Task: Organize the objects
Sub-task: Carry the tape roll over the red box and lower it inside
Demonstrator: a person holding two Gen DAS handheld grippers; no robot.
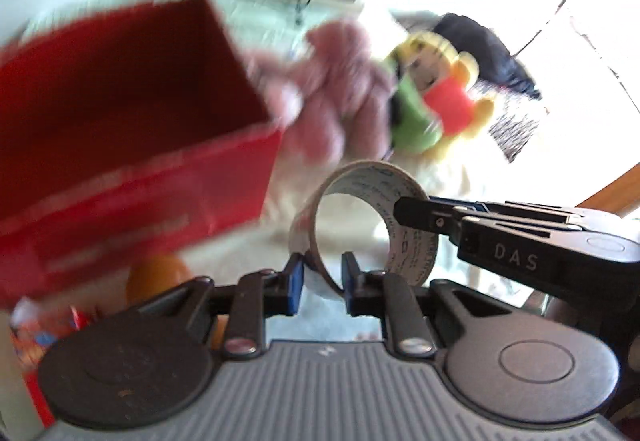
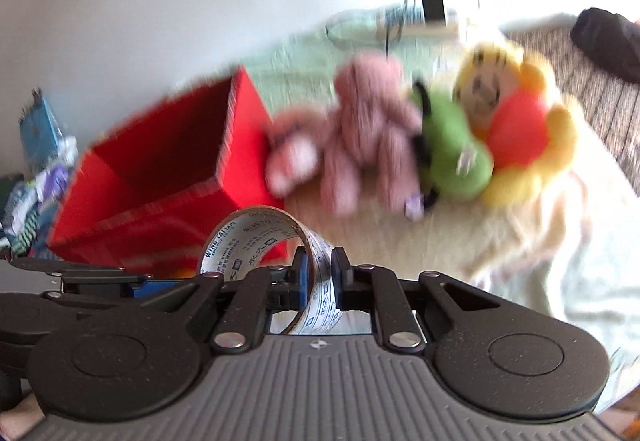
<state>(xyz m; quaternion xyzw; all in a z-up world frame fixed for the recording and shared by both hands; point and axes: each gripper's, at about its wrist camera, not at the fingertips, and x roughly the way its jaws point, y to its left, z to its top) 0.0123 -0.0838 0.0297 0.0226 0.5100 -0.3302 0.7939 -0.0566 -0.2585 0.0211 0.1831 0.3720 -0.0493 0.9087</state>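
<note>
Tape roll (image 1: pixel 362 225) nearest, pinched on its wall by both left gripper (image 1: pixel 322 277) and right gripper (image 2: pixel 320 273), held above the bedding. Red box (image 2: pixel 160 165) looks empty; plush toys (image 2: pixel 368 137) lie beside it. Sorting seems barely begun.

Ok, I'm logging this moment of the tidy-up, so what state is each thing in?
Tape roll: upright on edge, gripped by both grippers.
Left gripper: shut on the roll's wall.
Right gripper: shut on the roll's wall.
Red box: open, nothing visible inside.
Pink teddy bear: lying beside the box.
Yellow plush doll: lying next to the bear.
</note>
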